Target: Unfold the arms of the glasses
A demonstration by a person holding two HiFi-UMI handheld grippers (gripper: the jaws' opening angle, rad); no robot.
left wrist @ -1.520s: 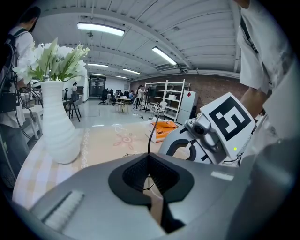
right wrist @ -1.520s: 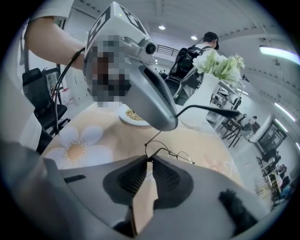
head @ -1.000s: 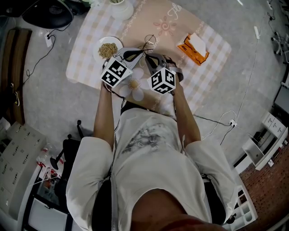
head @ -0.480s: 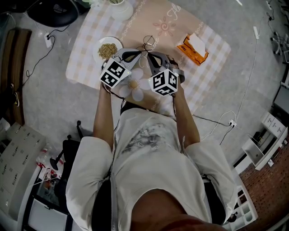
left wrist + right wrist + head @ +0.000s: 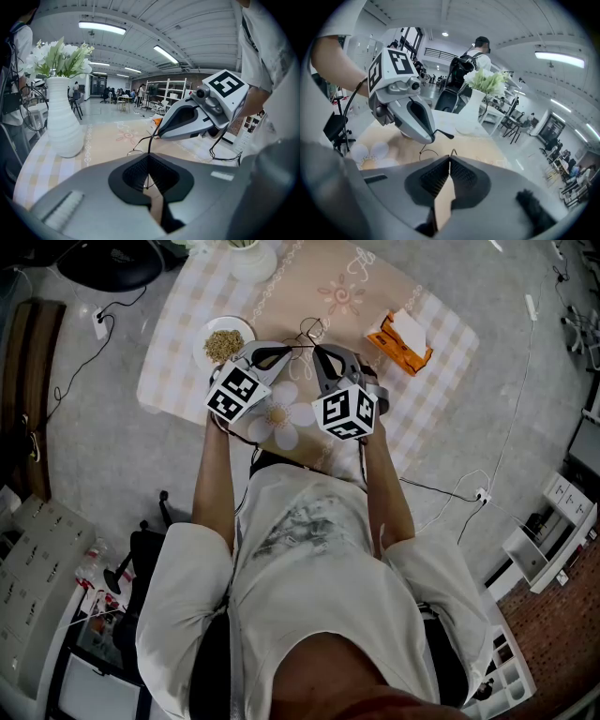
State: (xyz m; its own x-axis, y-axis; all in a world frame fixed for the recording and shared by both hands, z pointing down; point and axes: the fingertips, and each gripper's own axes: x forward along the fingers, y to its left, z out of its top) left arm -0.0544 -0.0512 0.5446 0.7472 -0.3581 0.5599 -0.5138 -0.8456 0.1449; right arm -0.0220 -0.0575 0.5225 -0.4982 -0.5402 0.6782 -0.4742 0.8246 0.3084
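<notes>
The left gripper (image 5: 149, 165) clamps a thin wire of the glasses (image 5: 308, 332), held aloft over the middle of the table (image 5: 183, 362); the right gripper (image 5: 449, 164), its jaws just closed further, pinches the frame. Risk: pulling off the hinge line could bend or drop them

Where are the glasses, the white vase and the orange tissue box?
glasses (image 5: 149, 144), left gripper view, on the thin wire just above the jaws.
white vase (image 5: 63, 117), left gripper view, on its ribbed body.
orange tissue box (image 5: 398, 348), head view, on its orange side.
</notes>
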